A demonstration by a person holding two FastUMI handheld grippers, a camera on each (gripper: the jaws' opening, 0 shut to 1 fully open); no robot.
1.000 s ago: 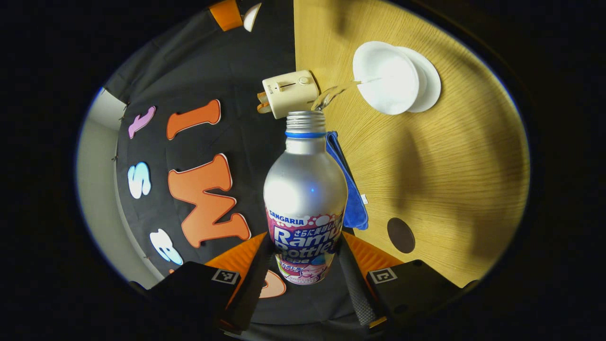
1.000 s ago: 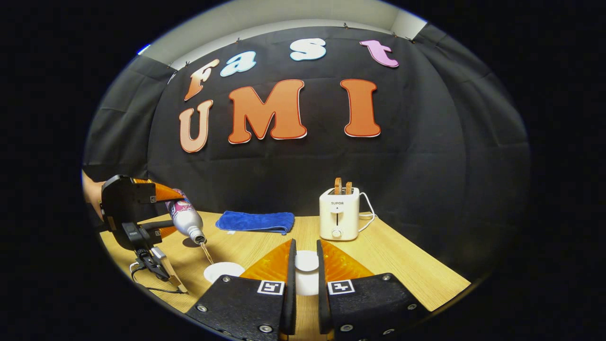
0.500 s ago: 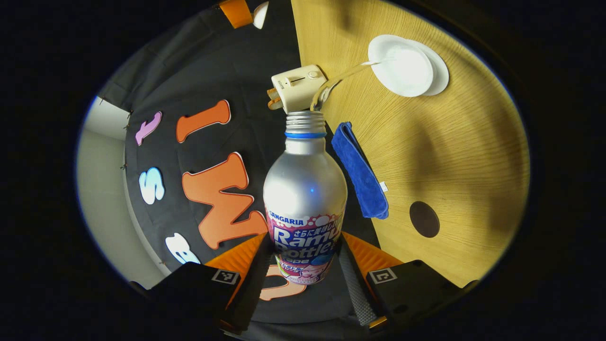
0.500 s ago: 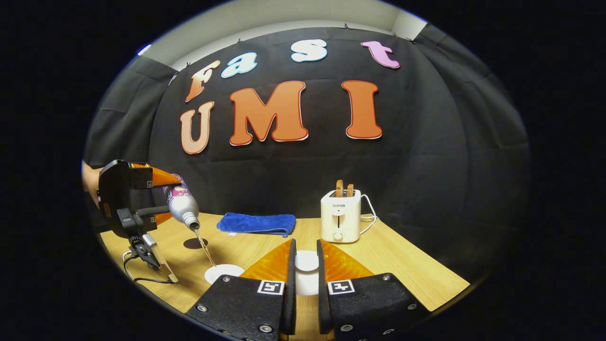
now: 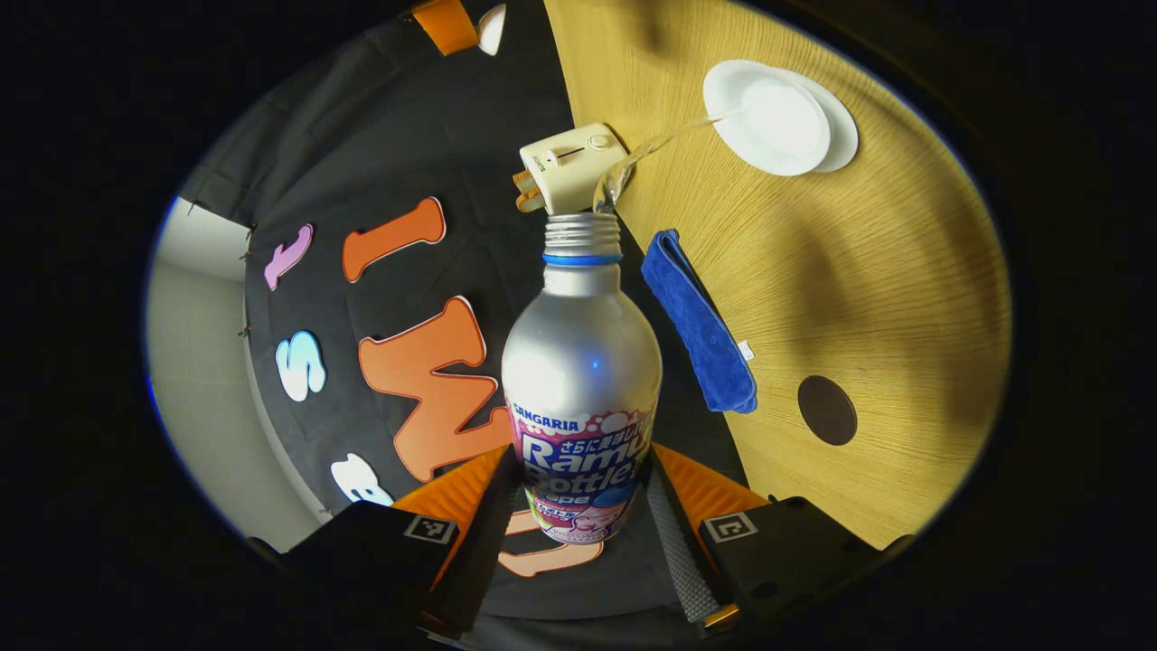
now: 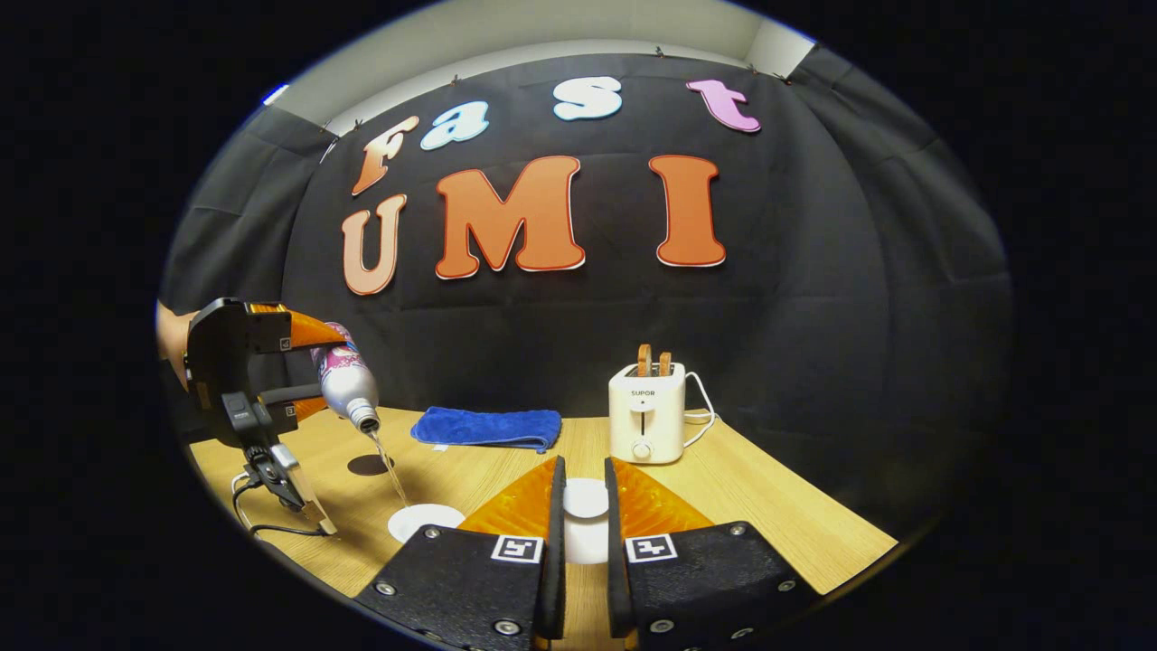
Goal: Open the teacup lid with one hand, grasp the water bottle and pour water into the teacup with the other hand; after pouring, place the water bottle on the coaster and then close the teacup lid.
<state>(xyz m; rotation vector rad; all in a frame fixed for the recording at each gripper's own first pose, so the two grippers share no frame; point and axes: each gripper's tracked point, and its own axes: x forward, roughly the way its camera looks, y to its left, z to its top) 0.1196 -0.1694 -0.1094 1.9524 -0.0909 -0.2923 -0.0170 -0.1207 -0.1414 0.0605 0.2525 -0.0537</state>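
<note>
Between the fingers of the left gripper (image 5: pixel 578 533) the water bottle (image 5: pixel 581 380) is pinched and tilted, and a thin stream of water (image 5: pixel 664 140) runs from its mouth to the open teacup (image 5: pixel 768 116) at one o'clock. At three o'clock the coaster (image 5: pixel 826 410) lies bare beside the blue cloth (image 5: pixel 700 325). Farther off, the right gripper (image 6: pixel 579 533) squeezes the white lid (image 6: pixel 586 498), with the toaster (image 6: pixel 644 420) behind it.

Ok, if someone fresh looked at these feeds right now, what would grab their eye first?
The silver water bottle clamped in the left tongs, tipped with a thin stream arcing from its mouth into the white teacup on the wooden table. Next, the white lid pinched in the right tongs, with the toaster and blue cloth behind.
</note>
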